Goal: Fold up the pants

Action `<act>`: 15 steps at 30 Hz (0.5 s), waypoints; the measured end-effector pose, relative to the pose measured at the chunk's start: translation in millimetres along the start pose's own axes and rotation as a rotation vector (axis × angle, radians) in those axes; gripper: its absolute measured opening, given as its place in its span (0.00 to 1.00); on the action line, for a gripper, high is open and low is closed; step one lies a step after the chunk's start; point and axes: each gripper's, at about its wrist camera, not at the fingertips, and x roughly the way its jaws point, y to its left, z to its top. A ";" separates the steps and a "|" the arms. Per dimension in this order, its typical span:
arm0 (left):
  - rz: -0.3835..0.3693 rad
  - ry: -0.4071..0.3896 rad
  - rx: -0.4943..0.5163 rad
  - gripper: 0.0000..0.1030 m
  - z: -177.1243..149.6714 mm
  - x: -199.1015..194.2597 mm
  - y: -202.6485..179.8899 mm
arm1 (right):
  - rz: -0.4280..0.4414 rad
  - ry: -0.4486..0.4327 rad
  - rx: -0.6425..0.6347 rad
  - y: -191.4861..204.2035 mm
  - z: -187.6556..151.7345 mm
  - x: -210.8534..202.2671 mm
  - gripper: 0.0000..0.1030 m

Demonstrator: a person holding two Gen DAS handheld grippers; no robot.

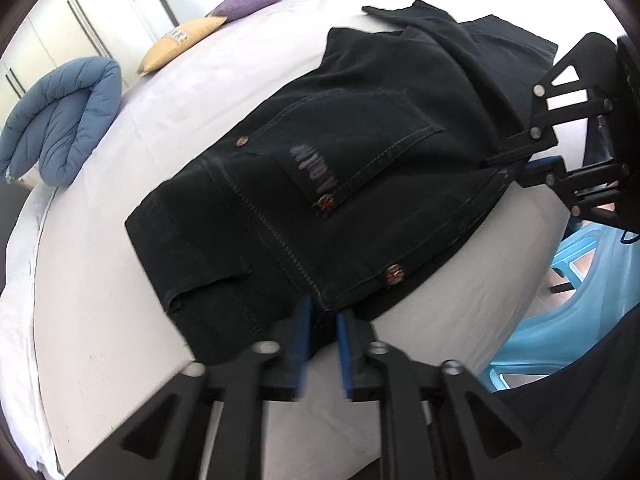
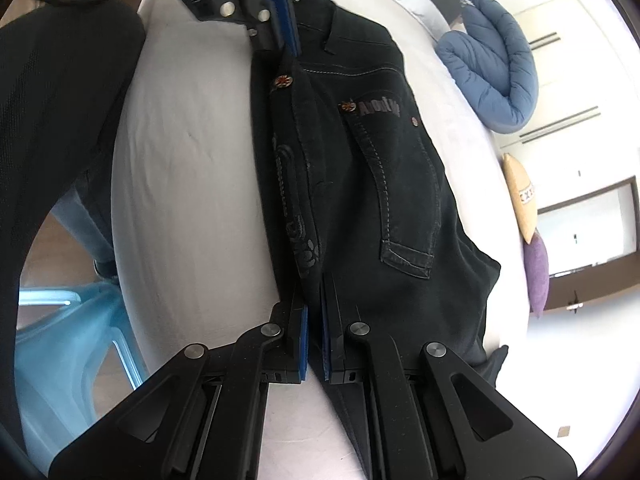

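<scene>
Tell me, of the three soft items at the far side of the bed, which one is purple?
The purple cushion, lying past the beige pillow. The third item is a rolled blue duvet, set apart from both.

Two matte-black, angular plastic grippers, left (image 1: 322, 322) and right (image 2: 314, 312), carry blue rubber pads (image 1: 301, 332) and round silver pivot screws (image 2: 271, 329).

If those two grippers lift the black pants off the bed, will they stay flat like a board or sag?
Probably sag: the black pants already drape in soft folds over the white bed. Being thick stitched denim with pockets, they likely feel fairly heavy. The left gripper and right gripper each pinch an edge, so the middle would probably droop between them.
</scene>
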 end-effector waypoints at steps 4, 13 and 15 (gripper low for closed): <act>-0.025 0.007 -0.036 0.46 -1.2 -18.1 4.7 | 0.002 0.001 0.034 8.2 -4.2 7.9 0.05; -0.012 -0.146 -0.139 0.68 71.4 -51.2 11.3 | 0.031 -0.017 0.153 4.2 -4.0 19.5 0.05; -0.008 -0.132 -0.148 0.68 88.7 -30.0 4.7 | 0.030 -0.026 0.173 2.9 -6.0 19.9 0.05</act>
